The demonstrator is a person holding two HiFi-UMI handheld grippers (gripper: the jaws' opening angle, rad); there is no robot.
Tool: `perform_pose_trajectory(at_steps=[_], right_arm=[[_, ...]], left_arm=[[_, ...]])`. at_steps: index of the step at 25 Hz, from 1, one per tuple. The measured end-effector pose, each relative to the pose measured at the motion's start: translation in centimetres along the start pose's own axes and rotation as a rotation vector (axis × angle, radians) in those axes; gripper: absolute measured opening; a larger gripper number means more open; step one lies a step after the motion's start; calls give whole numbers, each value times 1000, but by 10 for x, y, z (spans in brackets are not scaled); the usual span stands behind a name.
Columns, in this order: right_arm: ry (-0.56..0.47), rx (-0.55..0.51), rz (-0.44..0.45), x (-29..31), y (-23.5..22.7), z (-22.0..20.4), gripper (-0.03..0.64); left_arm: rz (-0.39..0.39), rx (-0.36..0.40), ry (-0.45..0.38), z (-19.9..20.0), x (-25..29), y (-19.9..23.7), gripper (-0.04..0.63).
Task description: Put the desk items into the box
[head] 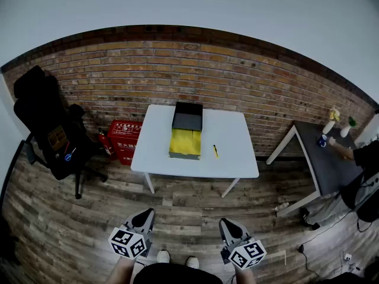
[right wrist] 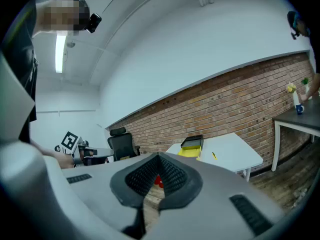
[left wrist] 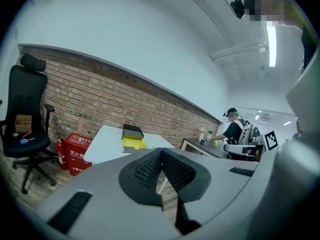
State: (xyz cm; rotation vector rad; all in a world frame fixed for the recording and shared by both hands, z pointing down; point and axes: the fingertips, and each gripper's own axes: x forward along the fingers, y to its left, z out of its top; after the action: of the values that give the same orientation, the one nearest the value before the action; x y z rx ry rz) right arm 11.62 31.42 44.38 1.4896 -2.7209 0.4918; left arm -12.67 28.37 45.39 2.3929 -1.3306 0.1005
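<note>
Two tools, left gripper (head: 144,216) and right gripper (head: 228,225), hang at six o'clock in the head view, well apart from the table (head: 237,158). The pen (head: 215,151) lies at three o'clock of the box (head: 186,134). Left gripper view: jaws clenched, empty. Right gripper view: likewise. Approach first, then spread the jaws across the pen.

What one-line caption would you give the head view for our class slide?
Left gripper and right gripper, both shut, face a white table holding a box and a pen.
</note>
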Motion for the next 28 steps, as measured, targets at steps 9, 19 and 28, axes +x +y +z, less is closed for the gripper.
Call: perform_pose_trajectory(at_steps=[9,19,28], right_arm=[[-3,-14,-12,6,0,1,21],[-41,34,-42,16,2,7,23],[-29,14,-73,34,17,1,23]], left_arm=[[-11,5,-5,4,2,7,14],[-29,-1,2,4,1,27,14],[-58,-2,-2,9,-5,55,14]])
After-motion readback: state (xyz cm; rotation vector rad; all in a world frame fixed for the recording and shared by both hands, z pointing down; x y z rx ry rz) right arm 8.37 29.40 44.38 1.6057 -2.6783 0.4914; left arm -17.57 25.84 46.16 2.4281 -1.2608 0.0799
